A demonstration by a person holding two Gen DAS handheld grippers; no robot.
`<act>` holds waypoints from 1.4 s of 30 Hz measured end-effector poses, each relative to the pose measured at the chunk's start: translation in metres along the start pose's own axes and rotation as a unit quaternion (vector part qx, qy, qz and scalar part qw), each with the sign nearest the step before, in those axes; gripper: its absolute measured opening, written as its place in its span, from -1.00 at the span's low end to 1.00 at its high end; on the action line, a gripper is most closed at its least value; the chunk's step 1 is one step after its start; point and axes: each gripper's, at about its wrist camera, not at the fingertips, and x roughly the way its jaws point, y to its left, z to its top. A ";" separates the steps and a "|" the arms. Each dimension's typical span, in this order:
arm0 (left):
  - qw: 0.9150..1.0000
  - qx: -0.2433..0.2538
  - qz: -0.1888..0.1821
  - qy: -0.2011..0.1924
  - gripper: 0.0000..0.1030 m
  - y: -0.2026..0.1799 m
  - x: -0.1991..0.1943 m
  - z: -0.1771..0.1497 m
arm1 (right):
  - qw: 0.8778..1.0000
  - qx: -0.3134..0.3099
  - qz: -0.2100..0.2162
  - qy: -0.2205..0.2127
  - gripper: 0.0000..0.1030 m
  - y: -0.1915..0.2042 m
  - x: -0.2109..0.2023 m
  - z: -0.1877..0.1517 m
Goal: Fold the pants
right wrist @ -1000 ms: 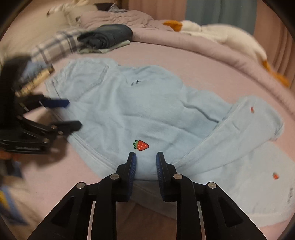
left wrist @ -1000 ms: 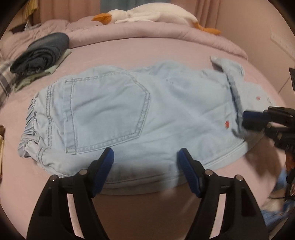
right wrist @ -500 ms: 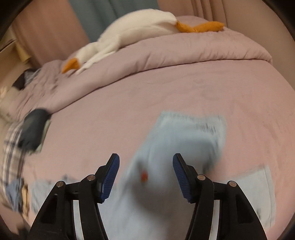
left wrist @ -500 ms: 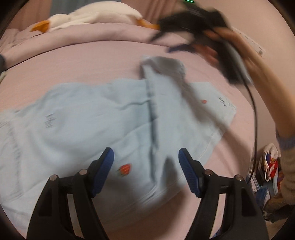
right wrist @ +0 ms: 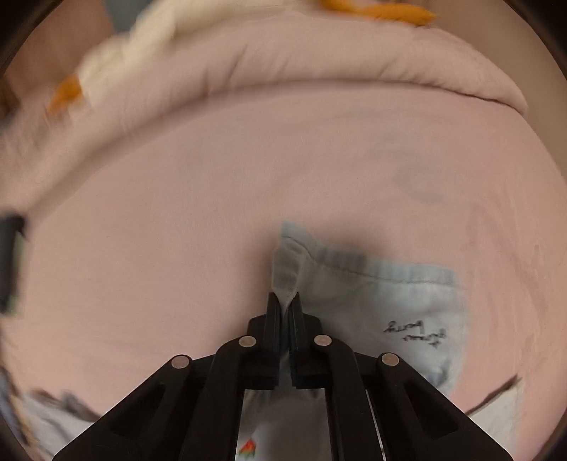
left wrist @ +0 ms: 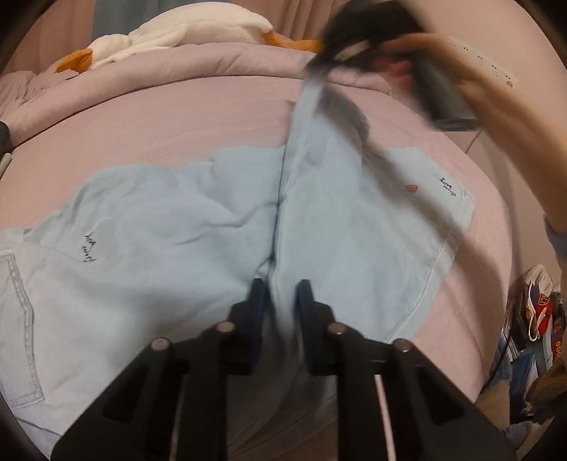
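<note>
Light blue denim pants point(left wrist: 159, 230) with small strawberry marks lie spread on the pink bed point(left wrist: 177, 117). My left gripper point(left wrist: 280, 294) is shut on a fold of the pants at the near edge of one leg. My right gripper point(right wrist: 283, 299) is shut on the hem corner of the same leg and holds it lifted above the bed. In the left wrist view the right gripper point(left wrist: 340, 49) is blurred at the upper right, with the leg stretched up to it. The other leg's hem point(right wrist: 407, 305) lies flat below.
A white plush goose point(left wrist: 184, 32) lies on the rolled pink duvet point(left wrist: 149, 81) at the back. A dark folded garment point(right wrist: 10, 262) sits at the far left. Bags and clutter point(left wrist: 531, 329) stand on the floor beside the bed's right edge.
Both grippers have shut on the pants leg. The right gripper has lifted the hem corner up and away. The left gripper has moved in and closed on the near fold.
</note>
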 end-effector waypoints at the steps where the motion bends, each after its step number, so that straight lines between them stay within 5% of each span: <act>1: 1.000 0.003 0.002 -0.006 -0.71 -0.002 -0.003 0.000 | 0.998 0.004 0.041 -0.043 -0.91 -0.008 -0.034 -0.002; 4: 0.999 0.024 0.006 -0.023 -0.71 -0.009 -0.014 -0.005 | 0.986 0.025 0.104 -0.124 -0.92 -0.036 -0.115 -0.024; 6: 0.999 0.040 0.018 -0.019 -0.72 -0.011 -0.012 -0.006 | 0.976 0.041 0.114 -0.181 -0.91 -0.067 -0.167 -0.054; 9: 0.999 0.046 0.028 -0.006 -0.69 -0.011 -0.005 -0.011 | 0.969 0.093 0.107 -0.204 -0.91 -0.107 -0.190 -0.094; 14: 0.996 0.074 0.047 0.003 -0.69 -0.010 -0.002 -0.018 | 0.964 0.230 0.085 -0.104 -0.91 -0.187 -0.125 -0.160; 16: 0.994 0.095 0.057 0.008 -0.71 -0.012 -0.002 -0.020 | 0.948 0.292 0.106 -0.075 -0.91 -0.217 -0.095 -0.184; 20: 0.994 0.096 0.050 0.017 -0.78 -0.008 -0.004 -0.019 | 0.905 0.371 0.190 -0.091 -0.91 -0.238 -0.083 -0.204; 25: 0.996 0.075 0.039 0.013 -0.80 -0.006 -0.011 -0.019 | 0.887 0.388 0.217 -0.122 -0.28 -0.226 -0.097 -0.198; 29: 0.994 0.098 0.054 0.019 -0.84 -0.015 -0.008 -0.023 | 0.916 0.352 0.155 -0.117 -0.30 -0.225 -0.102 -0.193; 32: 0.993 0.105 0.049 0.018 -0.85 -0.015 -0.015 -0.020 | 0.931 0.319 0.121 -0.127 -0.86 -0.221 -0.108 -0.188; 33: 0.992 0.112 0.052 0.012 -0.85 -0.016 -0.020 -0.019 | 0.934 0.312 0.119 -0.131 -0.87 -0.222 -0.113 -0.190; 37: 0.984 0.164 0.071 0.004 -0.84 -0.027 -0.025 -0.031 | 0.934 0.292 0.132 -0.159 -0.88 -0.231 -0.138 -0.204; 42: 0.981 0.174 0.082 0.012 -0.84 -0.027 -0.015 -0.044 | 0.926 0.336 0.130 -0.112 -0.87 -0.253 -0.109 -0.224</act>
